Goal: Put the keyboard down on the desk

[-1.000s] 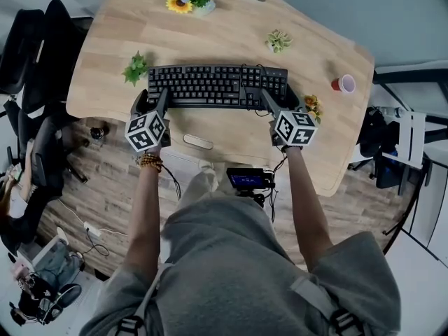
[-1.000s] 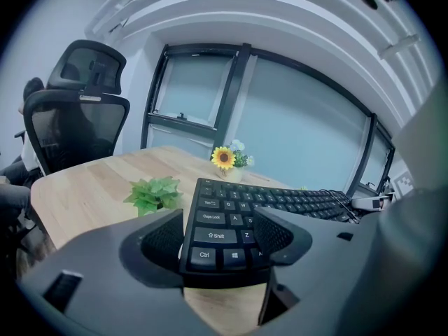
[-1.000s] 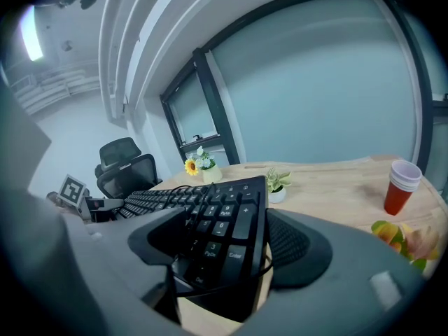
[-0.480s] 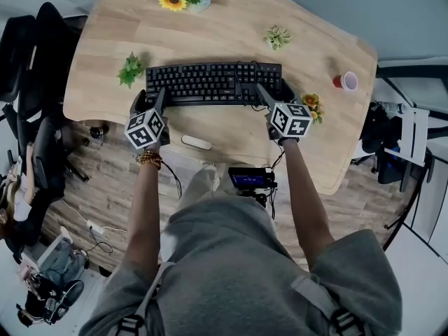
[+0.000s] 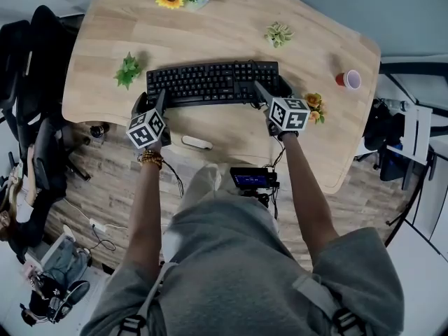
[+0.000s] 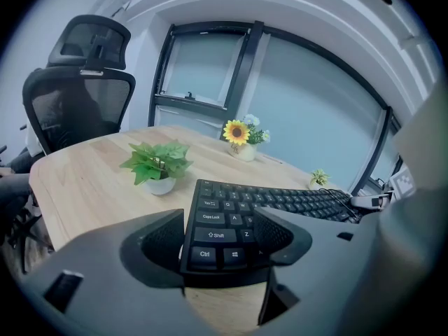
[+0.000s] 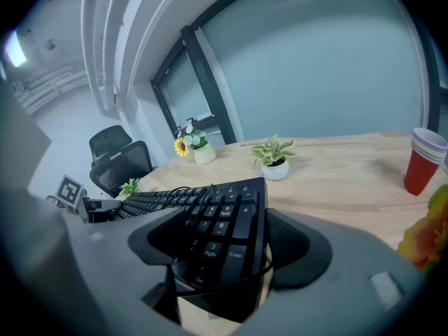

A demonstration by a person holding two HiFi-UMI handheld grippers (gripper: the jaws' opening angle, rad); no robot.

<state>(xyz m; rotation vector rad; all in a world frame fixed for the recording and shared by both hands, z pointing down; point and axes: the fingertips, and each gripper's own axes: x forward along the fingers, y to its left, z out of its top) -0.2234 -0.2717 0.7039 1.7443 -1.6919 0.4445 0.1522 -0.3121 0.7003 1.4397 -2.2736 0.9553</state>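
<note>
Clamping the keyboard (image 5: 210, 82) at both ends, the left gripper (image 5: 150, 102) has its jaws closed on the Ctrl corner, the right gripper (image 5: 273, 92) on the number-pad end. The keyboard is over the middle of the desk (image 5: 231, 30), toward its front edge.

I see soft, even light on the desk (image 5: 231, 19), shadows faint; fisheye bends the edges (corners go black), and gripper views blur up close.
</note>
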